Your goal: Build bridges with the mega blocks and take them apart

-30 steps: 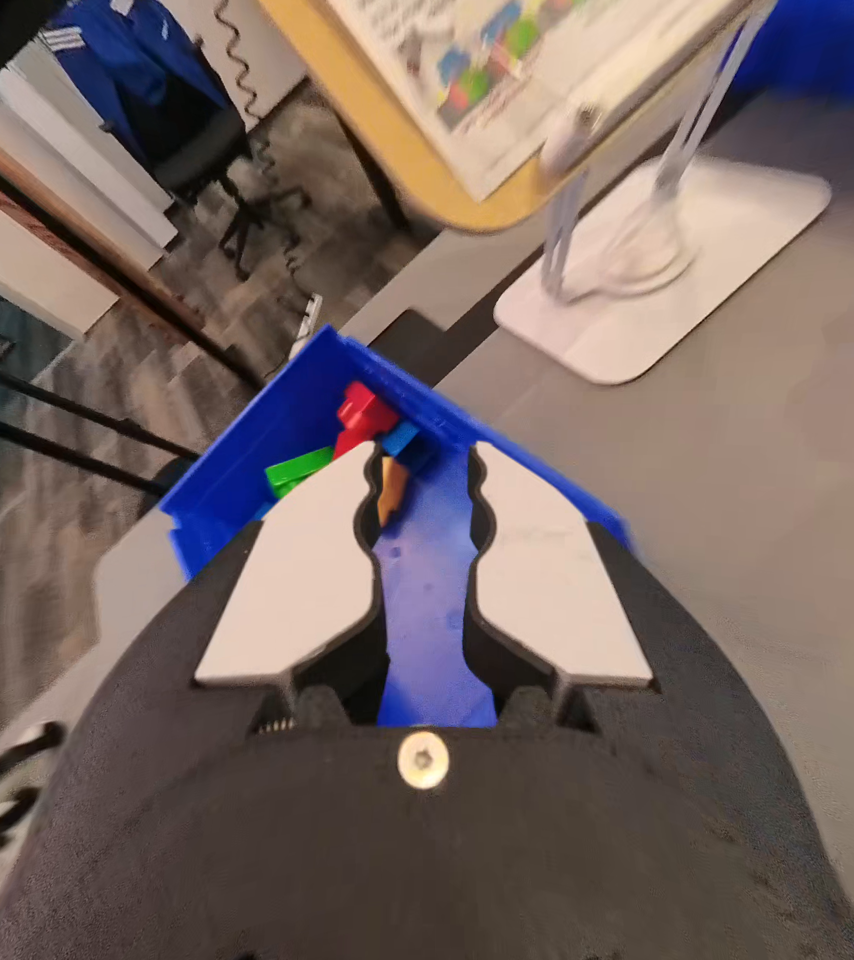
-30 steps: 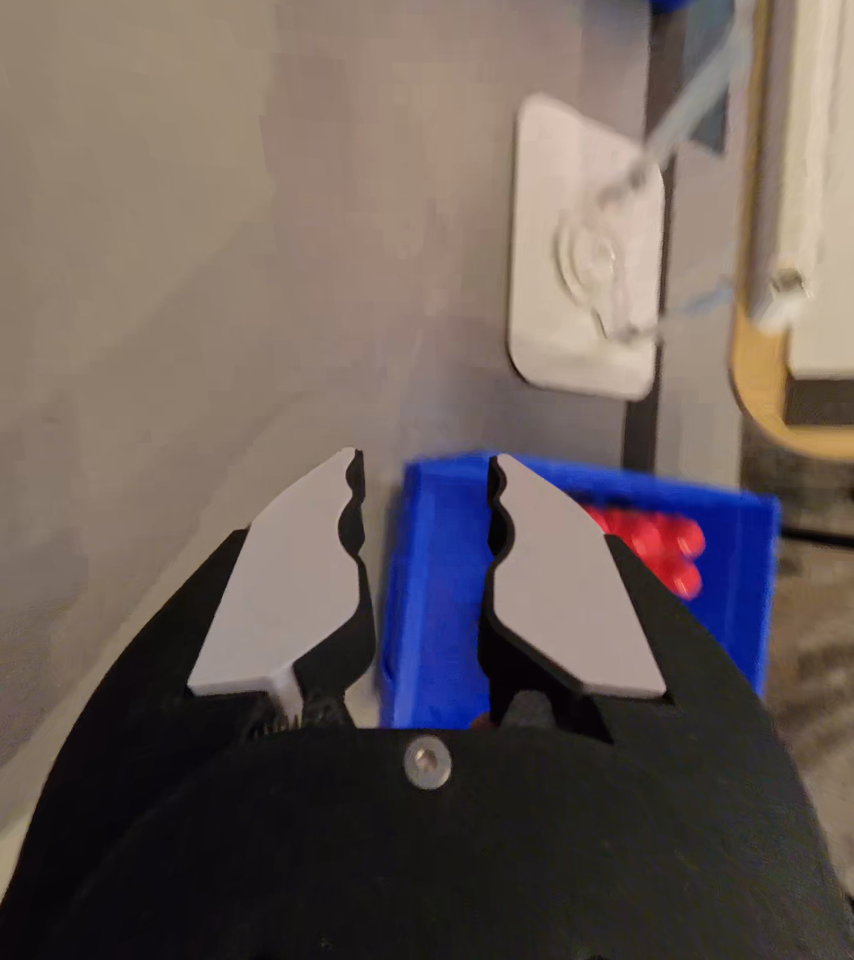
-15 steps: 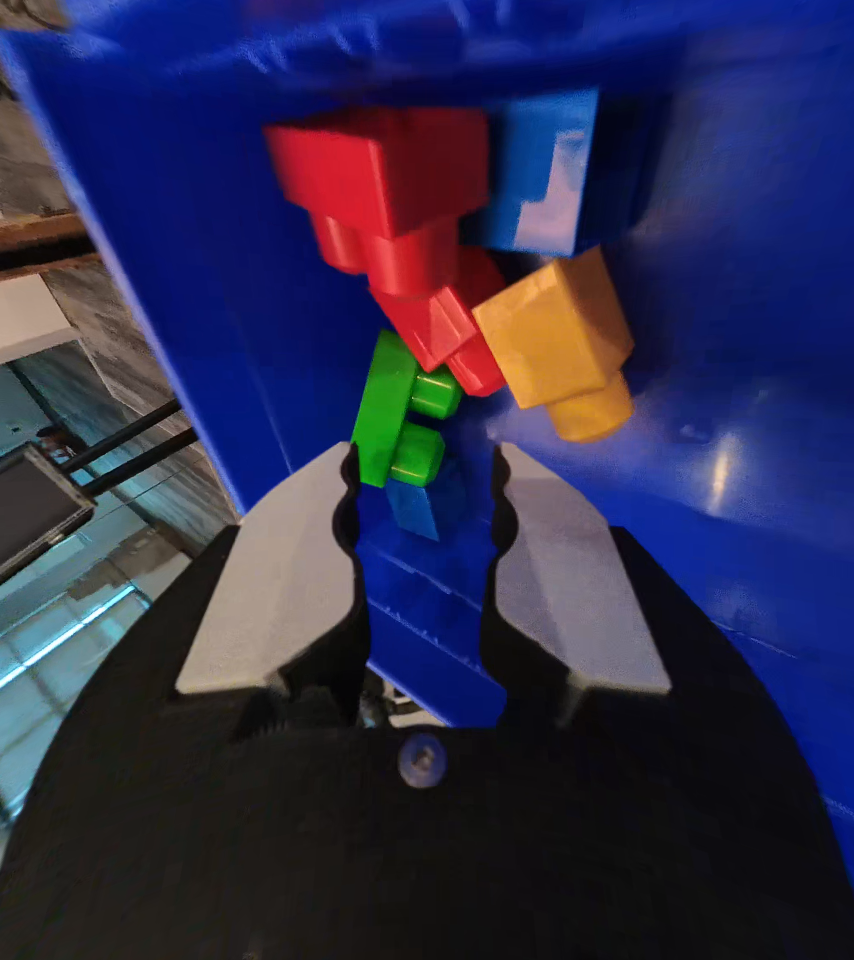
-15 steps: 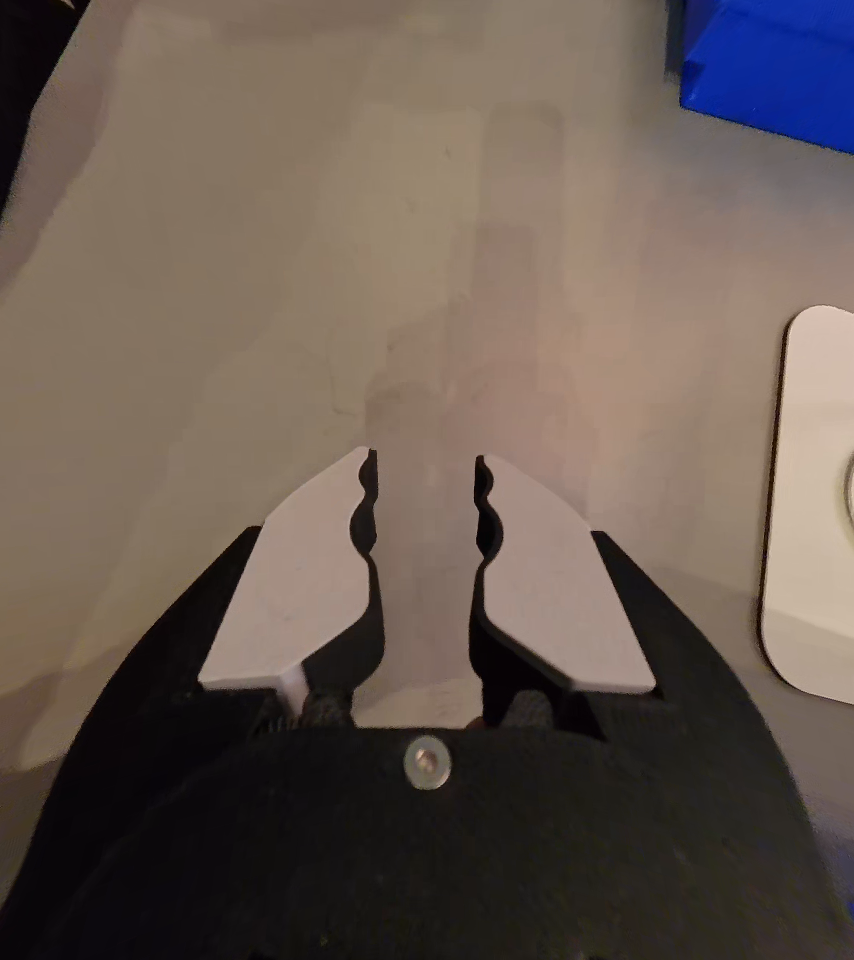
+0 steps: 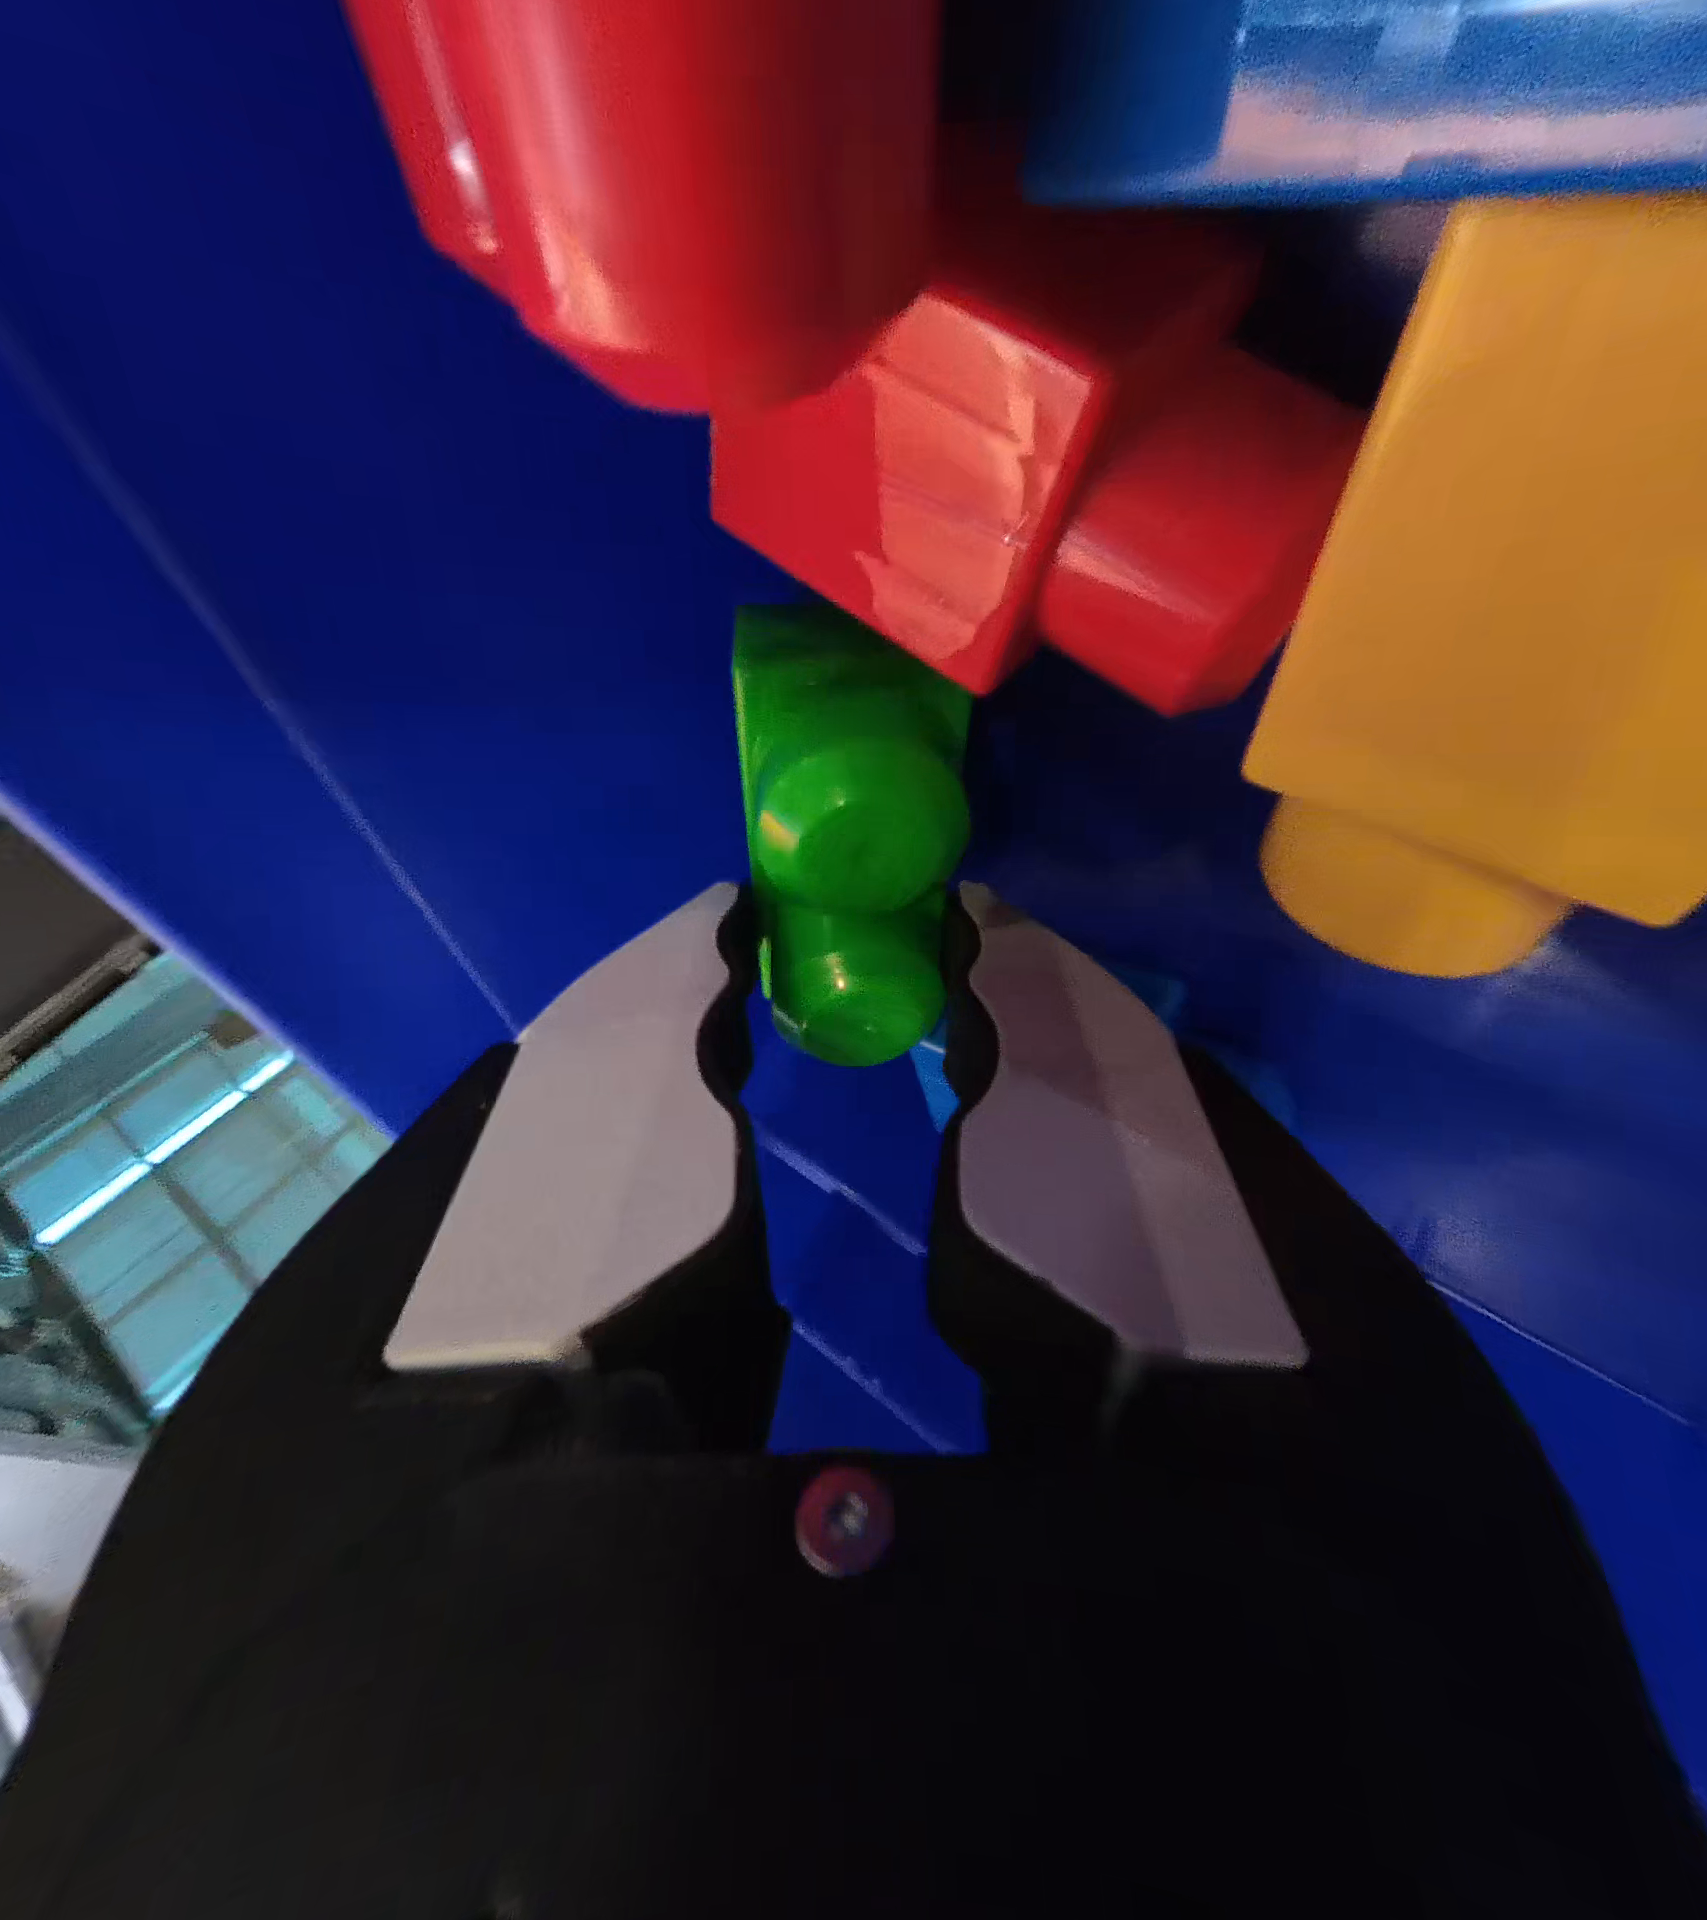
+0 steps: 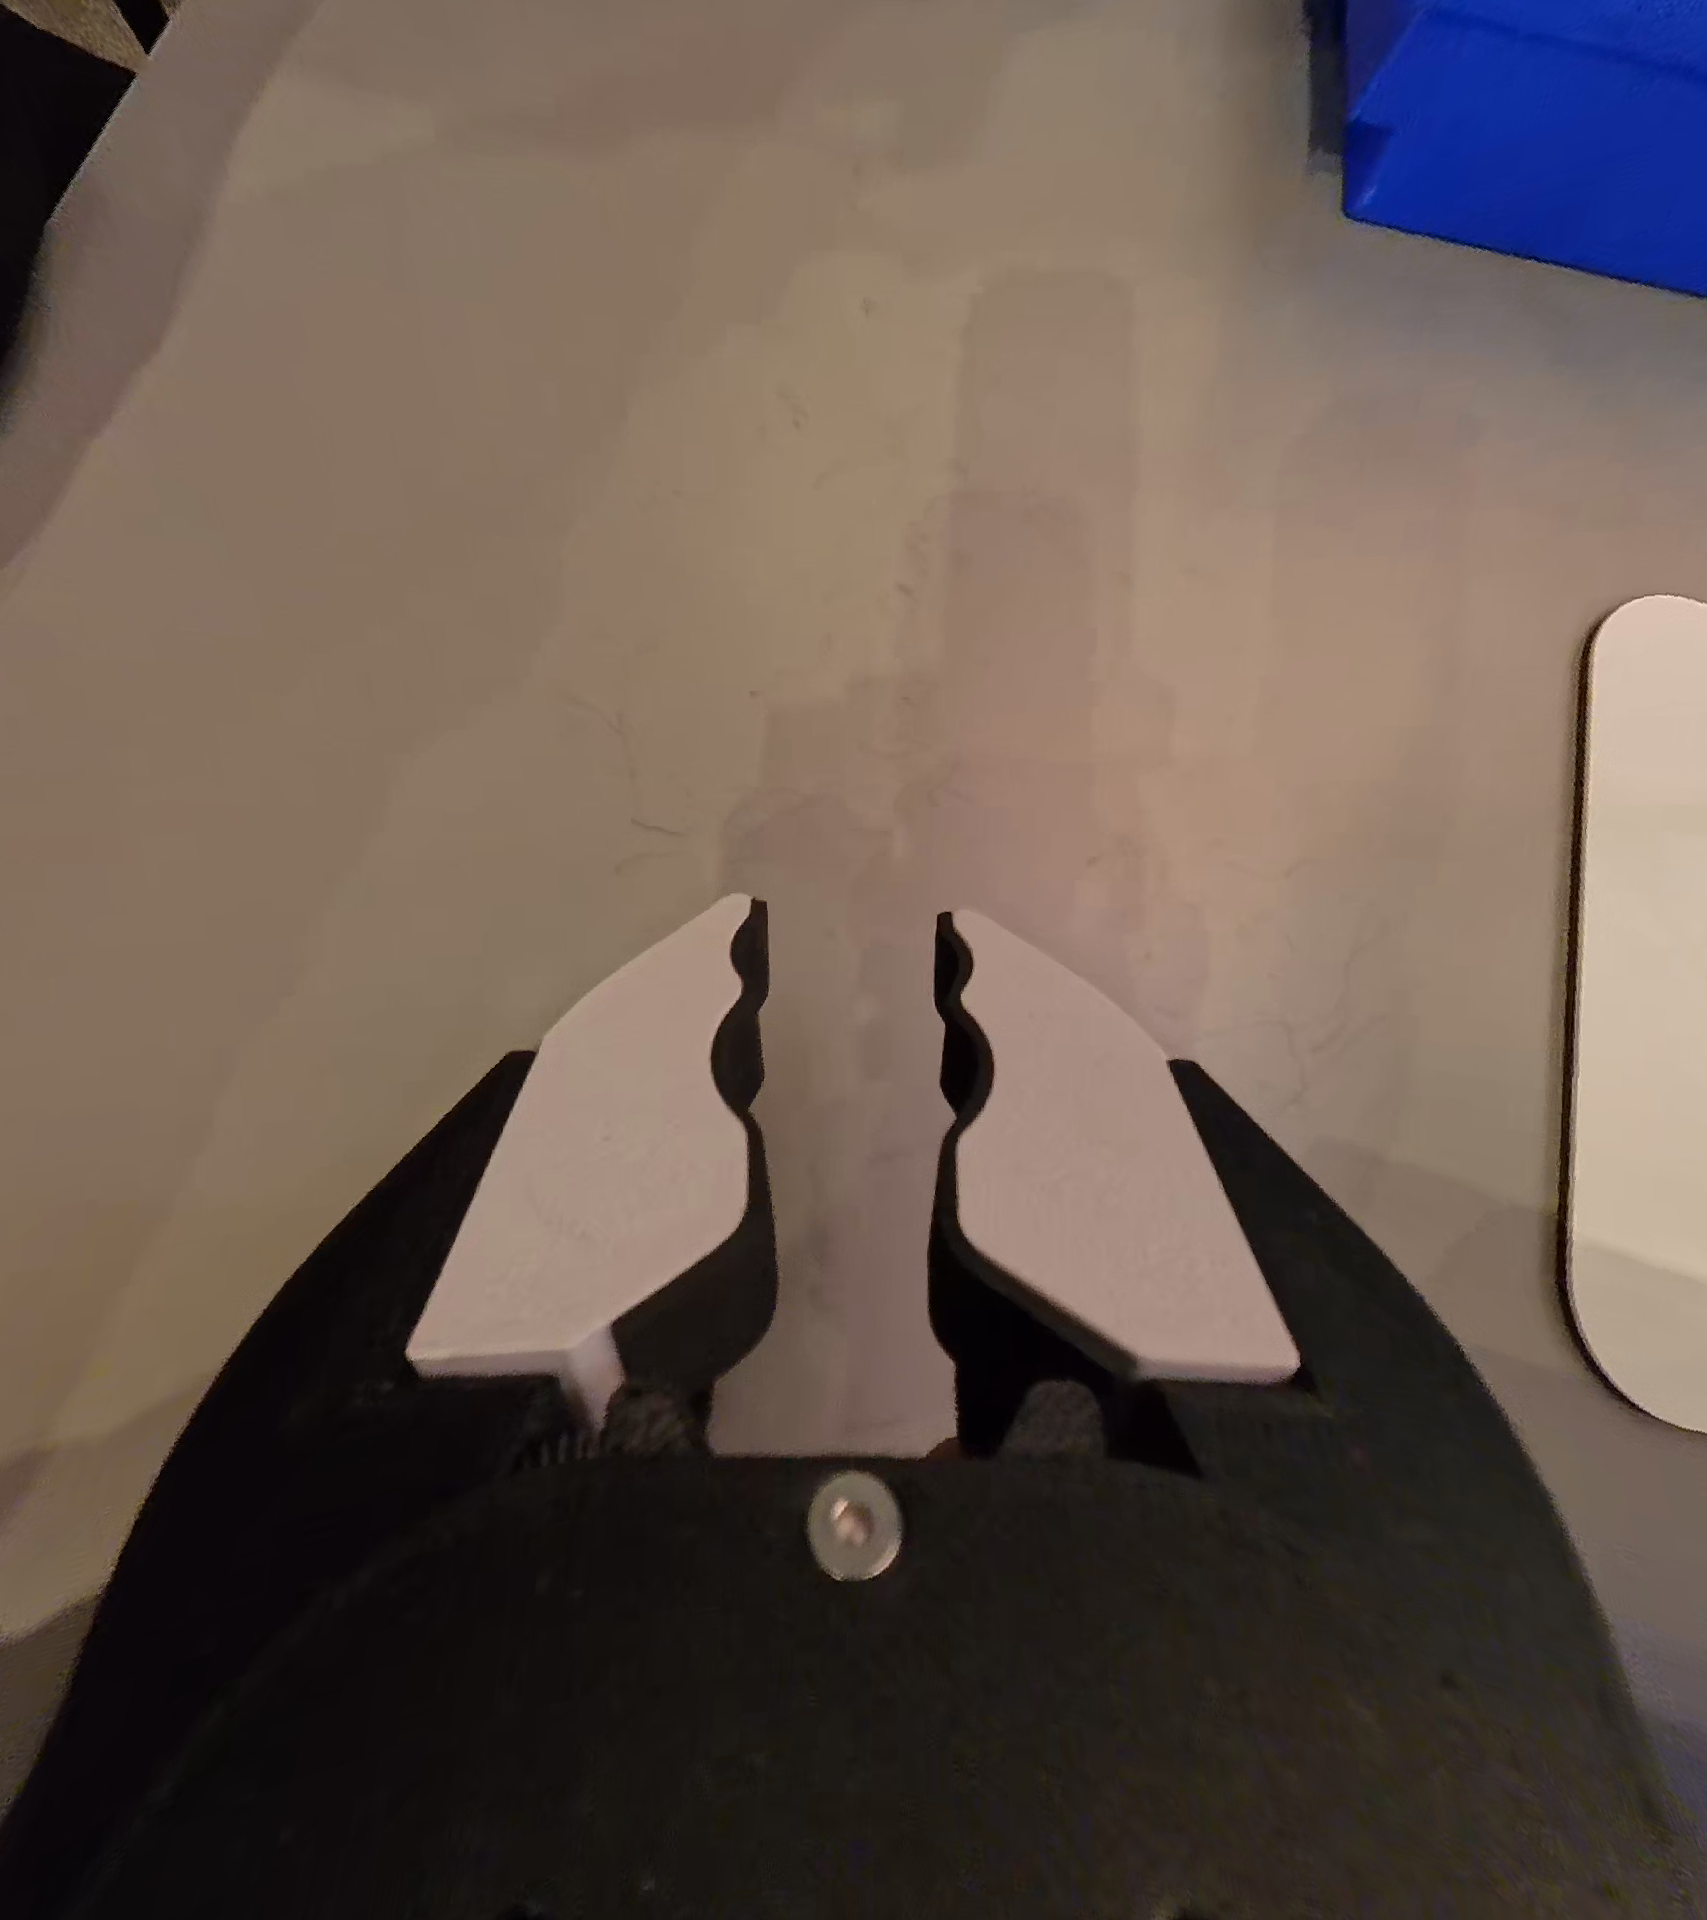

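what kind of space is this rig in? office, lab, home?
Probably an office or lab workspace: a plain grey tabletop, a blue plastic parts bin of toy blocks, and a white stand base. Little of the room shows.

I count two red blocks, one green block, one yellow block, maybe two blue blocks, one blue bin.

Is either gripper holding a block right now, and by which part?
Left gripper is closed on the green block's near end, at its stud. Right gripper holds nothing.
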The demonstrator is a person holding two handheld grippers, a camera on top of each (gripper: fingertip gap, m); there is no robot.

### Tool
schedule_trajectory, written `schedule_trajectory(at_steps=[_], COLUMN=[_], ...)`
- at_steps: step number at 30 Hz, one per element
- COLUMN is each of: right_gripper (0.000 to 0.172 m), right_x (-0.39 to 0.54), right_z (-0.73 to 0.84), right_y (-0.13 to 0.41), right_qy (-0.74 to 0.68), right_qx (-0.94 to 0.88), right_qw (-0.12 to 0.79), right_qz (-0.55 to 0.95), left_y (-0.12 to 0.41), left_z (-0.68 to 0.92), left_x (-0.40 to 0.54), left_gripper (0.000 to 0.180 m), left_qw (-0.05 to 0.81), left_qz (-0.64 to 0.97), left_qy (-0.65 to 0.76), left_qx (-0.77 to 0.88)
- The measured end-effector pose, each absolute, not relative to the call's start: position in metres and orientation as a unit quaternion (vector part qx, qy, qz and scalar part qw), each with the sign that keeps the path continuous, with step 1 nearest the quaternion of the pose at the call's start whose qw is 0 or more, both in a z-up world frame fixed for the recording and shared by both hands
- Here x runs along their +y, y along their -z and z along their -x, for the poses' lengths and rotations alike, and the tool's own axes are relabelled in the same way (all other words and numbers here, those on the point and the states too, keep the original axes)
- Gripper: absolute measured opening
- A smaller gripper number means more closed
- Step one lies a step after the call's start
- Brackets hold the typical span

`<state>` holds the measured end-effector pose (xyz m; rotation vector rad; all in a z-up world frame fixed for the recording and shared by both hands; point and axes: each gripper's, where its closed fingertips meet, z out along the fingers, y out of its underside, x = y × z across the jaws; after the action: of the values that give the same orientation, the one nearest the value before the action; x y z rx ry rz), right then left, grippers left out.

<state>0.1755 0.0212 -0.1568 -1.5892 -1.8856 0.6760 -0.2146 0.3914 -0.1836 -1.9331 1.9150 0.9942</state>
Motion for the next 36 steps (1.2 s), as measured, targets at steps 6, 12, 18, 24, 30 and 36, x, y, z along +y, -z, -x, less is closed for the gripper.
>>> schedule_trajectory(at_steps=[6, 12, 18, 24, 30, 36], right_gripper=[0.029, 0.025, 0.024, 0.022, 0.019, 0.019], right_x=[0.031, 0.044, 0.047, 0.049, 0.047, 0.046], right_z=[-0.173, -0.171, -0.167, -0.171, -0.172, -0.173], right_y=[0.158, 0.175, 0.189, 0.193, 0.193, 0.192], right_qy=[-0.253, -0.202, -0.186, -0.2, -0.206, -0.223], right_qx=[-0.69, -0.694, -0.698, -0.687, -0.687, -0.683], right_qw=[0.32, 0.356, 0.363, 0.363, 0.365, 0.363], right_qz=[0.598, 0.592, 0.588, 0.597, 0.593, 0.593], left_y=[0.151, 0.096, 0.108, 0.184, 0.202, 0.149], left_z=[0.206, 0.162, 0.058, -0.023, -0.05, -0.037], left_x=[0.365, 0.273, 0.115, 0.024, 0.023, 0.026], left_gripper=[0.033, 0.034, 0.033, 0.033, 0.033, 0.038], left_qw=[0.178, 0.23, 0.169, 0.075, 0.067, 0.114], left_qz=[0.738, 0.808, 0.768, 0.728, 0.733, 0.726], left_qy=[-0.264, -0.077, 0.069, 0.101, 0.113, 0.161], left_qx=[0.594, 0.536, 0.614, 0.674, 0.668, 0.659])
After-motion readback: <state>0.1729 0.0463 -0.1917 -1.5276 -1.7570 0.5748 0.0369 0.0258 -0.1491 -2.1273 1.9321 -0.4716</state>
